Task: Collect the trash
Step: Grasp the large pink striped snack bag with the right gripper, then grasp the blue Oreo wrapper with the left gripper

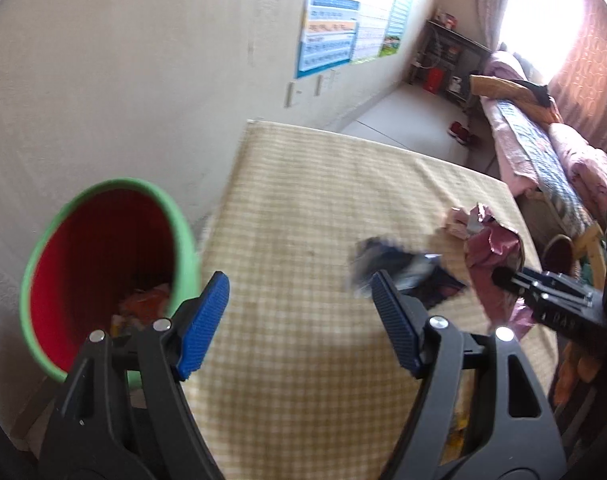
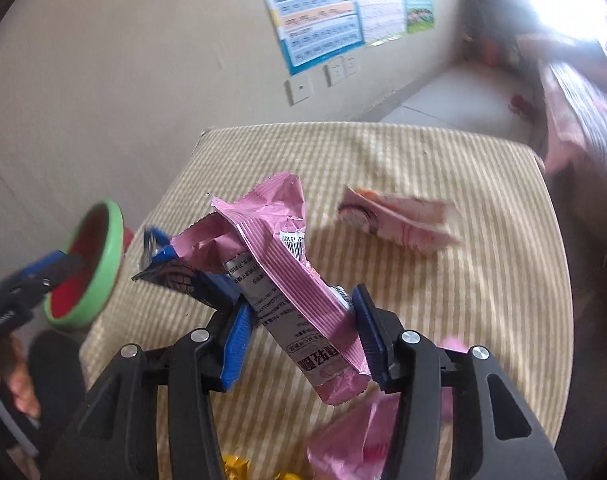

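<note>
The right gripper (image 2: pixel 301 334) is clamping a pink wrapper (image 2: pixel 287 264) between its 2 blue pads, holding it up over the checked table (image 2: pixel 483 288), while a dark blue wrapper (image 2: pixel 175 276) and a pale pink packet (image 2: pixel 399 220) are lying on the cloth beyond it. The left gripper (image 1: pixel 299 320) is hanging with its fingers wide apart and gripping nothing, just beside the green bin (image 1: pixel 107 276) with the red lining at the table's left edge, where some trash is already sitting inside.
</note>
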`<state>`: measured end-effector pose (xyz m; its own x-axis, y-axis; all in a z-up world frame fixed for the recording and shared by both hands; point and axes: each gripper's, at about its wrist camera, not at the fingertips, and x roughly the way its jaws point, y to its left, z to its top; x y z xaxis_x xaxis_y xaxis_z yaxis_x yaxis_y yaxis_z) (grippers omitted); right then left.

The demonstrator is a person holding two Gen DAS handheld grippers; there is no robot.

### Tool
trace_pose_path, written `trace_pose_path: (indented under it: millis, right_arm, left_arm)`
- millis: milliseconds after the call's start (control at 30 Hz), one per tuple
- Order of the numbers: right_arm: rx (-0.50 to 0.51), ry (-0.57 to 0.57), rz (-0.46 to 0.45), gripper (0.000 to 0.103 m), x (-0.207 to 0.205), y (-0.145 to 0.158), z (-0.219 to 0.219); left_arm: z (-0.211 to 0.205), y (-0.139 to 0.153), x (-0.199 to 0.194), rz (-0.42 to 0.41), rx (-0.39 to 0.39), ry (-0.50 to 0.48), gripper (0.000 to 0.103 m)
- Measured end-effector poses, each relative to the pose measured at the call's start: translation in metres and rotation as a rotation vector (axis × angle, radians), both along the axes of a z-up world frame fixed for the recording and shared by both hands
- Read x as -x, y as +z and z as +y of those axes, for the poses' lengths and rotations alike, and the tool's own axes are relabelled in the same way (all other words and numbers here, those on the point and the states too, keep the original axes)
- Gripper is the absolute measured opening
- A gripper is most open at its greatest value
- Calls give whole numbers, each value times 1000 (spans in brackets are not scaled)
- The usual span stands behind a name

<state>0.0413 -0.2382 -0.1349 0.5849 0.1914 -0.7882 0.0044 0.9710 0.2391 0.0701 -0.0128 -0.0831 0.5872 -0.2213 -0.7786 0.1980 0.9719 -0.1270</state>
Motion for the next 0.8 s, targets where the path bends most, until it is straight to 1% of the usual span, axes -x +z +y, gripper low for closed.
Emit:
trace_pose_path:
  millis: [67, 167, 267, 433, 500, 567, 633, 667, 733, 800]
  right_arm:
    - [-57, -44, -8, 48, 10, -1, -11]
    - [-106, -102, -44, 48, 20, 3, -30]
    - [-137, -131, -58, 48, 23, 3, -40]
    - [-171, -133, -70, 48, 30, 3, -48]
    - [-176, -133, -79, 48, 35, 4, -50]
    - [-187, -134, -80, 48, 36, 2, -52]
    - [-195, -131, -74, 48, 33, 0, -52]
    - [-198, -130, -73, 48, 33, -1, -52]
    - [-199, -126, -76, 48, 33, 0, -52]
    - [-195, -124, -83, 48, 34, 1, -51]
  left_arm:
    - [-17, -3, 2, 9, 5, -29, 71]
    - [-40, -10, 7, 21, -17, -68, 71]
    - [-54, -19, 5, 20, -72, -114, 71]
    - [-73, -32, -17, 26, -168, -223, 71]
    - [-79, -42, -25, 29, -225, -266, 71]
    - [-85, -53, -37, 53, -268, -300, 71]
    - [-85, -63, -47, 95, -279, -310, 71]
    - [-85, -69, -51, 128, -276, -309, 71]
    - [-86, -79, -58, 182, -263, -306, 59]
    - [-87, -87, -57, 207, -264, -301, 39]
